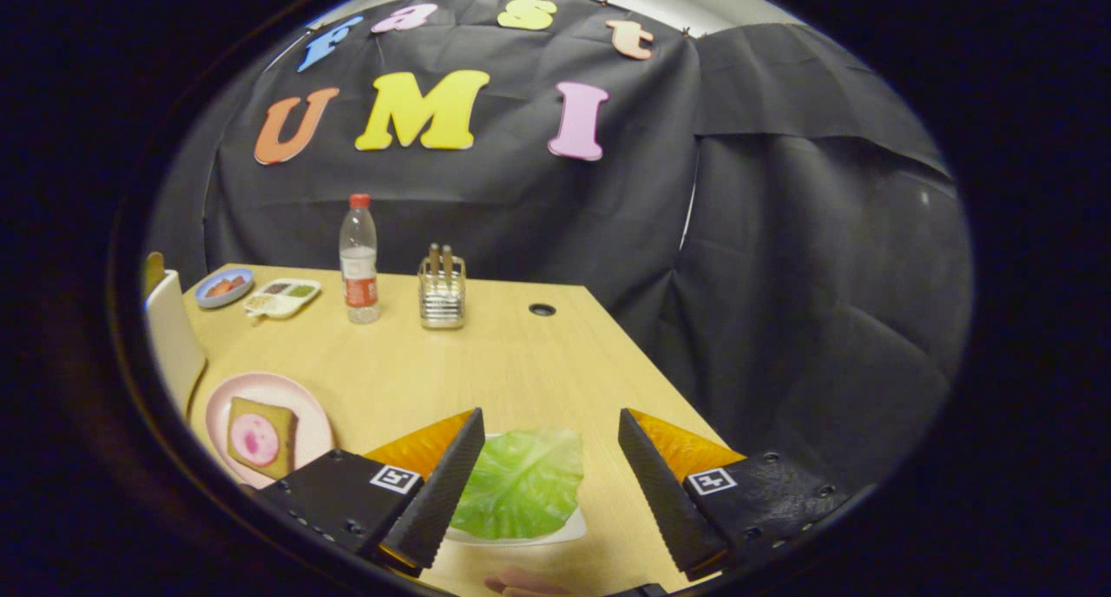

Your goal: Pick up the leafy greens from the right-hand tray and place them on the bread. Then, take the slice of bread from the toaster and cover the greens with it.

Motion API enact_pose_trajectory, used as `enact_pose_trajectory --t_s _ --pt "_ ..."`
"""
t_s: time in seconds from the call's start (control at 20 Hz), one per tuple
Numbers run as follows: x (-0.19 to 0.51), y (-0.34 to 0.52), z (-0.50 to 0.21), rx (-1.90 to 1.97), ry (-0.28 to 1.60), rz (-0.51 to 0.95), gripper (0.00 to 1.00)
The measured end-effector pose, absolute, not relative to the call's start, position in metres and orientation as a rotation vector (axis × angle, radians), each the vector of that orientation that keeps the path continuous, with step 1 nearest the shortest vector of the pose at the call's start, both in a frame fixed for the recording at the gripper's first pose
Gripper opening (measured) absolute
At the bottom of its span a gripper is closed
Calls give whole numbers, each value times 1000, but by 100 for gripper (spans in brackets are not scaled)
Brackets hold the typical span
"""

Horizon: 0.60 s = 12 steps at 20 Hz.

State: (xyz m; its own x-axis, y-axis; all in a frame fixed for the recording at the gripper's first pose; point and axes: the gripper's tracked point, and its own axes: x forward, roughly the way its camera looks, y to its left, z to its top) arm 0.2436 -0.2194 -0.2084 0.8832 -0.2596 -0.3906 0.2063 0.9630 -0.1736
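A green leaf of greens (523, 482) lies on a white tray (568, 530) on the wooden table, just ahead of and between my fingers. My gripper (550, 425) is open above it, with nothing held. To the left, a pink plate (314, 417) holds a slice of bread (260, 436) topped with a round pink slice of ham. A wire toaster rack (442, 295) with upright bread slices (440, 259) stands further back, near the middle of the table.
A plastic water bottle (358, 261) with a red cap stands left of the rack. A blue dish (224, 286) and a white divided dish (282, 298) sit at the far left corner. A chair back (174, 341) is at the left table edge. A cable hole (542, 309) is near the far edge.
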Motion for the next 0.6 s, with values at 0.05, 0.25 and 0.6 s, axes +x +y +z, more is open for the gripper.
enact_pose_trajectory --t_s 0.05,0.25,0.6 --pt "250 -224 -218 -120 447 -247 95" --pt "266 -238 -240 -171 506 -270 95" --pt "269 -238 -275 -145 620 -264 93"
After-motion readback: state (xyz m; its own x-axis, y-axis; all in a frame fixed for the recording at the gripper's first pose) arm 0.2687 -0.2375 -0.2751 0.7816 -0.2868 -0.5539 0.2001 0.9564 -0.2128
